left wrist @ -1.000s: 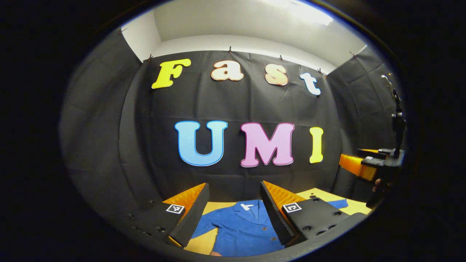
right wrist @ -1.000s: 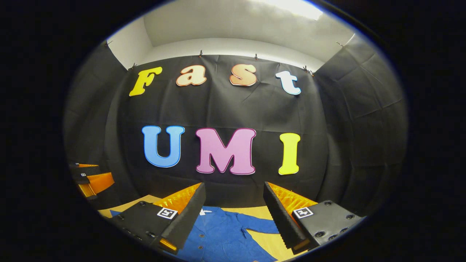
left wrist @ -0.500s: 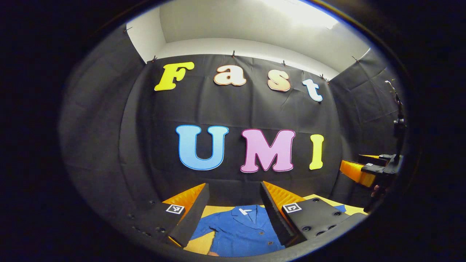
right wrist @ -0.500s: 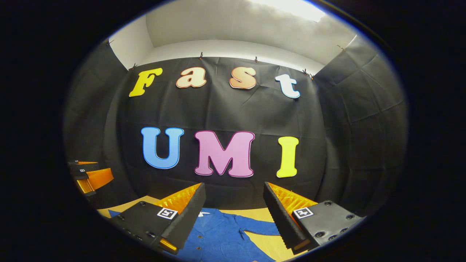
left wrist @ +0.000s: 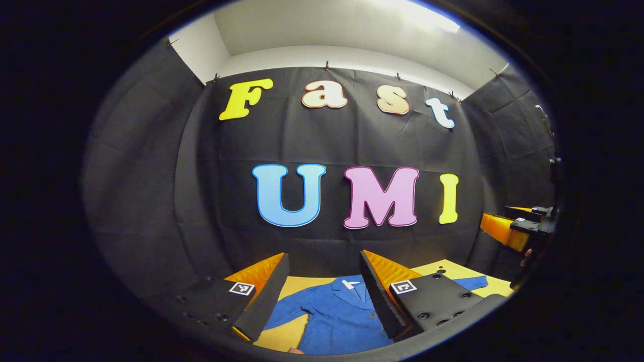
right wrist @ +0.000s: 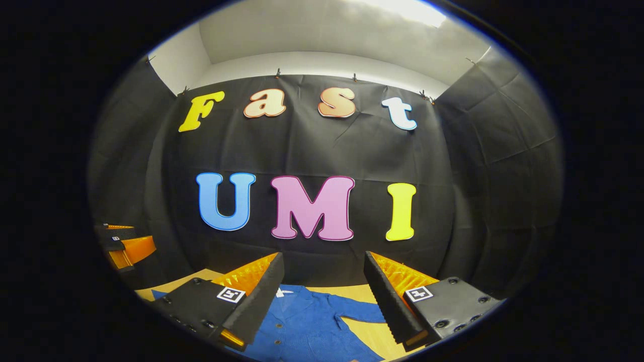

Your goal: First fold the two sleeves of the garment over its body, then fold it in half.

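Observation:
A blue buttoned shirt (left wrist: pixel 334 317) lies flat on the yellow table (left wrist: pixel 287 334), collar toward the far wall, sleeves spread to each side. In the left gripper view my left gripper (left wrist: pixel 322 296) hangs open above the shirt's chest, with nothing between its fingers. At the right edge of that view the right gripper (left wrist: pixel 510 229) is held in the air. In the right gripper view my right gripper (right wrist: pixel 324 299) is open above the shirt (right wrist: pixel 307 327), whose right sleeve (right wrist: pixel 359 314) runs between the fingers. The left gripper (right wrist: pixel 123 244) is at that view's left edge.
Black cloth walls close the booth behind and on both sides of the table (right wrist: pixel 362 291). A stand or pole (left wrist: pixel 551 151) rises at the far right in the left gripper view.
The left gripper's view has turned slightly, so the wall sits further right and the right gripper nearer the edge. The right gripper barely moved. The shirt lies as before.

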The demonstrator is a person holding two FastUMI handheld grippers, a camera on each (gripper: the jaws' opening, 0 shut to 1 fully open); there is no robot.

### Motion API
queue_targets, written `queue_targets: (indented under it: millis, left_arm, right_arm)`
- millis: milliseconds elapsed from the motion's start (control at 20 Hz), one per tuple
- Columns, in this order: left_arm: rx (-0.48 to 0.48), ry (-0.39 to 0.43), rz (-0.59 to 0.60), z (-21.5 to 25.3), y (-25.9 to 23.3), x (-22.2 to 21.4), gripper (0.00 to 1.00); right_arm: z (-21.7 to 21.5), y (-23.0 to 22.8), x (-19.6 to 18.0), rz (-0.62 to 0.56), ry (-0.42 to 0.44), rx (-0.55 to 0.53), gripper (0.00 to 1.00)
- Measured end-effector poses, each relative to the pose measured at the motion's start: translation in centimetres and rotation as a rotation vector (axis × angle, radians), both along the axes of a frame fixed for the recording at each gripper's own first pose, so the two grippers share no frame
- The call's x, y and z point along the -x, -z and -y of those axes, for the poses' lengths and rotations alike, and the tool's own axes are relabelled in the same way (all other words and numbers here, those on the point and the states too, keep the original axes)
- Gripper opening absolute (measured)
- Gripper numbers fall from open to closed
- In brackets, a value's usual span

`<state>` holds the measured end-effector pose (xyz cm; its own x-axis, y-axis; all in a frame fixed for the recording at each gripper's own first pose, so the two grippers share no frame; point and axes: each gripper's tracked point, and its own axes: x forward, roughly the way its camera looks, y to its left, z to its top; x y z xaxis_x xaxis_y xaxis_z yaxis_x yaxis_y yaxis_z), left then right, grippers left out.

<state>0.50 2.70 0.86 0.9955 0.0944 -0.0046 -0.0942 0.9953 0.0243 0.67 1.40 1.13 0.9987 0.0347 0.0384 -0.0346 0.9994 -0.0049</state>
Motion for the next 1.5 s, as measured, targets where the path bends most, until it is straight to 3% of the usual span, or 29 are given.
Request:
queue_targets:
  millis: [150,300,900,1200,1300,1350,1400,1500]
  left_arm:
    - [0.022,-0.016,0.014,0.0,-0.1,0.8,0.81]
    - [0.058,-0.014,0.002,0.1,0.7,1.4,0.81]
    - [0.059,-0.045,-0.064,-0.4,2.6,2.6,0.8]
    - [0.048,-0.064,-0.114,0.5,4.4,2.9,0.8]
    - [0.05,-0.077,-0.134,0.6,5.1,2.7,0.81]
    - [0.053,-0.085,-0.146,0.8,5.6,2.5,0.81]
    - [0.057,-0.092,-0.158,1.0,5.8,2.3,0.81]
    - [0.059,-0.105,-0.176,1.3,6.4,1.9,0.81]
  right_arm:
    - [0.4,0.5,0.5,-0.011,0.001,0.002,0.96]
    - [0.4,1.4,0.7,-0.043,0.002,0.002,0.99]
    - [-0.2,4.3,0.4,-0.121,-0.035,-0.009,0.99]
    - [0.6,8.7,-1.2,-0.234,-0.057,0.015,0.99]
    - [1.4,9.6,-1.8,-0.251,-0.062,0.029,0.95]
    - [1.6,10.3,-2.2,-0.265,-0.063,0.023,0.99]
    - [2.2,11.0,-2.7,-0.285,-0.06,0.016,0.95]
    - [3.7,12.8,-4.0,-0.332,-0.042,0.017,0.99]
